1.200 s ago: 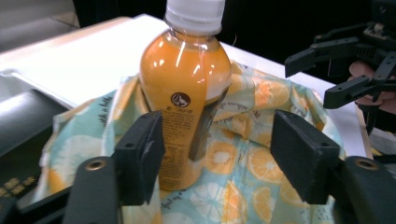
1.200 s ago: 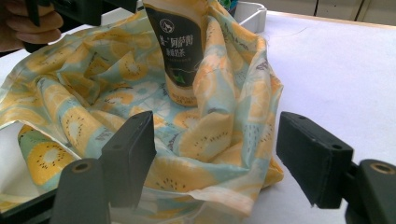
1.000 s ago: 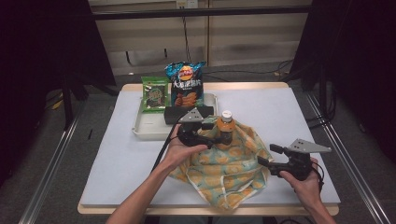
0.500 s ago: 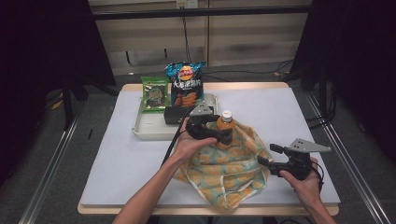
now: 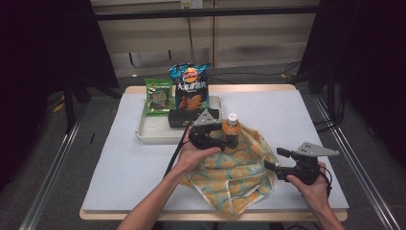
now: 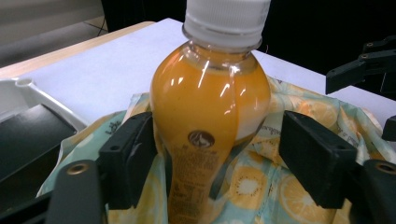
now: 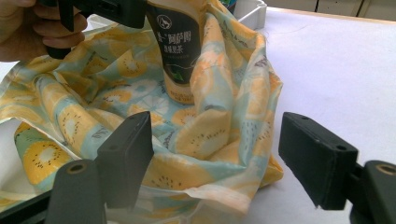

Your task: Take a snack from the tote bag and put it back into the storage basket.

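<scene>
The bottle (image 5: 231, 130) of orange drink is standing upright on the fruit-print bag (image 5: 234, 168), at the bag's far edge, just in front of the white tray (image 5: 152, 129). The left gripper (image 5: 225, 143) is sitting around the bottle: in the left gripper view one jaw is touching the bottle's side while the other is standing clear of it, with bag fabric showing in the gap. So the jaws are loose about the bottle rather than clamped on it, and they have just been closing a little with the bottle between them. The right gripper (image 5: 273, 159) is waiting beside the bag's right edge, jaws spread and gripping nothing, with a fold of cloth just ahead of them.

What worries me is the bottle. It is resting on crumpled, slippery cloth, and the one-sided contact could be nudging it over; if the hand lifts before the free jaw meets it, the bottle may tip towards the tray or roll off the bag. The jaws could also pinch a fold of fabric along with the bottle and drag the bag.

Compared with a second ago, the left hand is now further in over the bag, closer around the bottle, while the right gripper is keeping its place. The chip packet (image 5: 190, 90) and green packet (image 5: 158, 97) in the tray are where they were.
</scene>
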